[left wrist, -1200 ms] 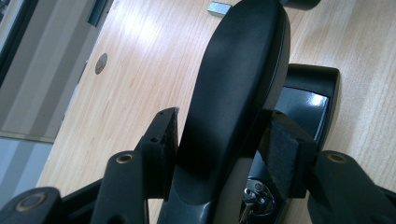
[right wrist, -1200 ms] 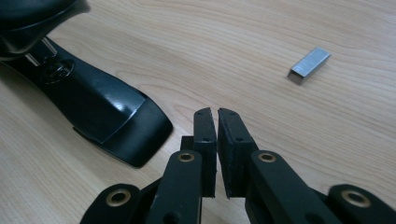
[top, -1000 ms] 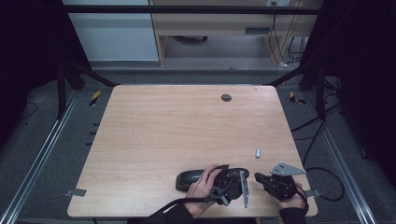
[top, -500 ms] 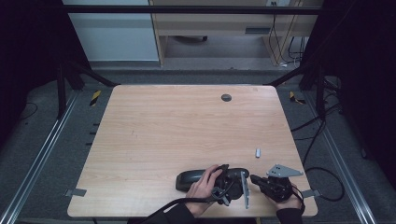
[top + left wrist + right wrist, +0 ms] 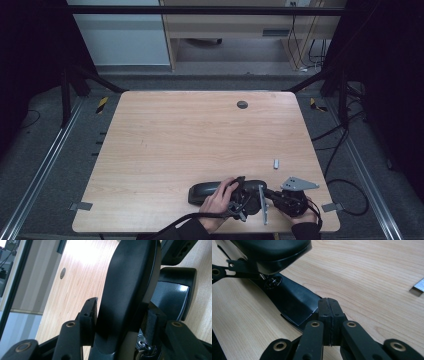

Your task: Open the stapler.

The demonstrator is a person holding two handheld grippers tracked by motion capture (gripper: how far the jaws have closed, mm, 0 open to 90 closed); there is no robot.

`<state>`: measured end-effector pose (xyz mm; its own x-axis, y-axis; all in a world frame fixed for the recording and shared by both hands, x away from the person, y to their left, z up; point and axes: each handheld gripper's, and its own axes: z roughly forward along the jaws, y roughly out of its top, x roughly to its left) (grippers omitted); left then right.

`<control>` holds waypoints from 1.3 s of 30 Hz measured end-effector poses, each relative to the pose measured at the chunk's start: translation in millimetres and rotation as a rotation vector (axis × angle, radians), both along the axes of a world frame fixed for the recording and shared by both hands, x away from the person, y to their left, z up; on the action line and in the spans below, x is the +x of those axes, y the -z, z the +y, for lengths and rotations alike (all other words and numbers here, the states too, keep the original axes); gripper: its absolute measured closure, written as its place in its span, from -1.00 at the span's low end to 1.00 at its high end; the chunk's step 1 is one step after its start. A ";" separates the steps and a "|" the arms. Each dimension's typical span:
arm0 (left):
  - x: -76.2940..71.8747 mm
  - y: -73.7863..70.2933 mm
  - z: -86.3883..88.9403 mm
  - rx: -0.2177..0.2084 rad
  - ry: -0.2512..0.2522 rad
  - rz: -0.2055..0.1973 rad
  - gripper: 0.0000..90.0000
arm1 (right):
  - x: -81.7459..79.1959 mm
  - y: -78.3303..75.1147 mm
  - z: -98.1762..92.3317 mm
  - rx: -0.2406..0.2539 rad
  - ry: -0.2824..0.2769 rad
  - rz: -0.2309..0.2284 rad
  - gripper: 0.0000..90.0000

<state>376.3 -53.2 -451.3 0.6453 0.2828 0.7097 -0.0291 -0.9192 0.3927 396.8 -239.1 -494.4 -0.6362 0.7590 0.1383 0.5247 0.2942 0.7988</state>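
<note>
Left claw (image 5: 120, 322) has just been closing in on the black stapler's (image 5: 220, 191) top arm, pads now squeezing it; right claw (image 5: 329, 312) is fully shut, empty, tip against its base. Keep that base pinned while lifting. Glossy black stapler near the tabletop's (image 5: 200, 135) front edge, staple strip (image 5: 275, 163) beyond.

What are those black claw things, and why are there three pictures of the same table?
A person holds a grabbing tool, called a gripper, in each hand. One picture looks down from above the light wooden table. The other two come from cameras riding on each gripper. The left gripper has just been closing its jaws around the top arm of a big black stapler. The right gripper is shut, with its tips by the black stapler's shiny base. A small silver strip of staples lies nearby, and a round grey cap sits farther back.
</note>
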 end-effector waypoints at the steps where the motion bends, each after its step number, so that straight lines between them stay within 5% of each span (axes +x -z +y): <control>1: -0.1 0.1 0.0 0.000 0.000 -0.001 0.15 | -0.4 0.2 0.6 0.003 0.002 -0.003 1.00; 39: -1.9 0.8 -2.1 0.027 -0.005 -0.024 0.17 | 2.7 5.8 13.9 0.012 -0.058 0.028 1.00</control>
